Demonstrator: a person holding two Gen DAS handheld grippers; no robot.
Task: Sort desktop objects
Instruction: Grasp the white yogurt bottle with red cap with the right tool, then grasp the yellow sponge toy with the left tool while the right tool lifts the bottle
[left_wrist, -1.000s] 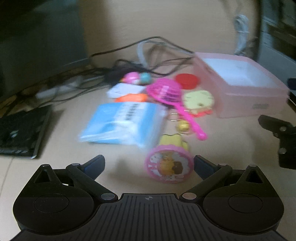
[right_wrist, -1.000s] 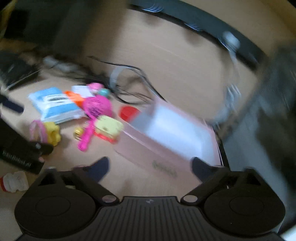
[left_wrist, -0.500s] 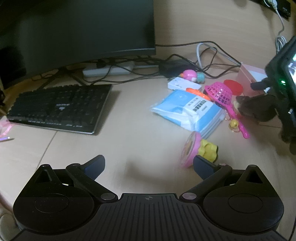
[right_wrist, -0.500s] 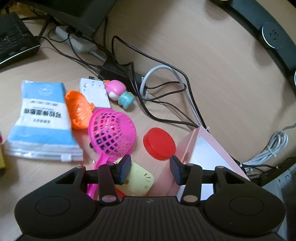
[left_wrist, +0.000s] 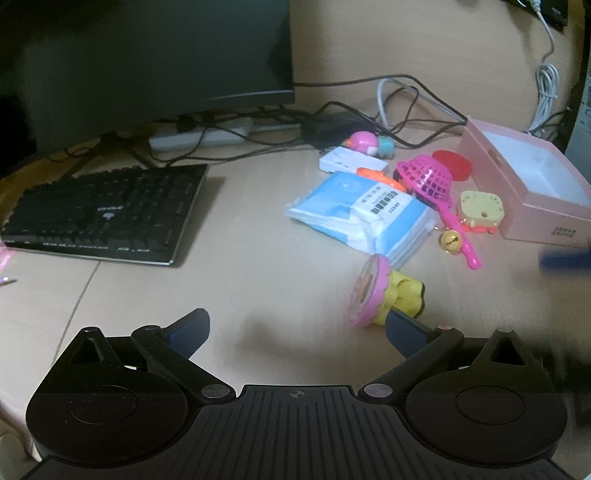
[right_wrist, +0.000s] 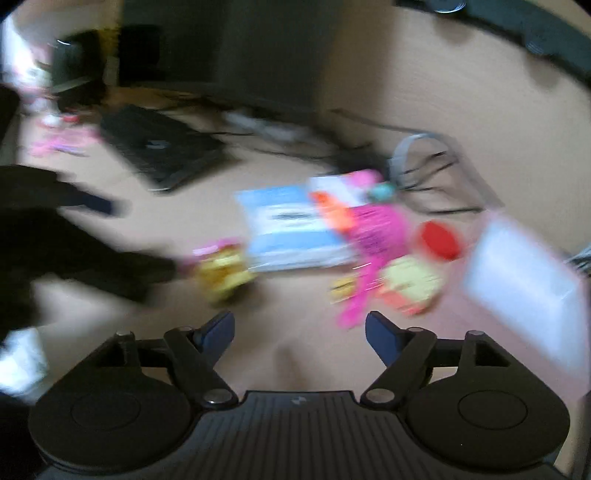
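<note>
- Left gripper (left_wrist: 297, 326) stood wide open, nothing between its fingers, low over bare desk (left_wrist: 258, 266); its right finger sat just beside the pink-and-yellow toy (left_wrist: 384, 291) lying on its side.
- Right gripper (right_wrist: 300, 330) was likewise spread and empty; its view was heavily motion-blurred, so fine detail could not be read.
- Items to sort lay clustered right of the keyboard (left_wrist: 107, 214): blue tissue pack (left_wrist: 364, 214), pink toy sieve (left_wrist: 428, 184), yellow clock toy (left_wrist: 480, 210), small bell (left_wrist: 451, 240), red lid (left_wrist: 452, 164), white plug adapter (left_wrist: 351, 162).
- Pink box (left_wrist: 524, 184) stood open at the far right of the cluster, apparently with nothing inside.
- Judgement: sorting barely begun; approach step, no item grasped.
- Next move likely calls for shifting the left gripper right to straddle the pink-and-yellow toy, closing, then carrying it to the box.
</note>
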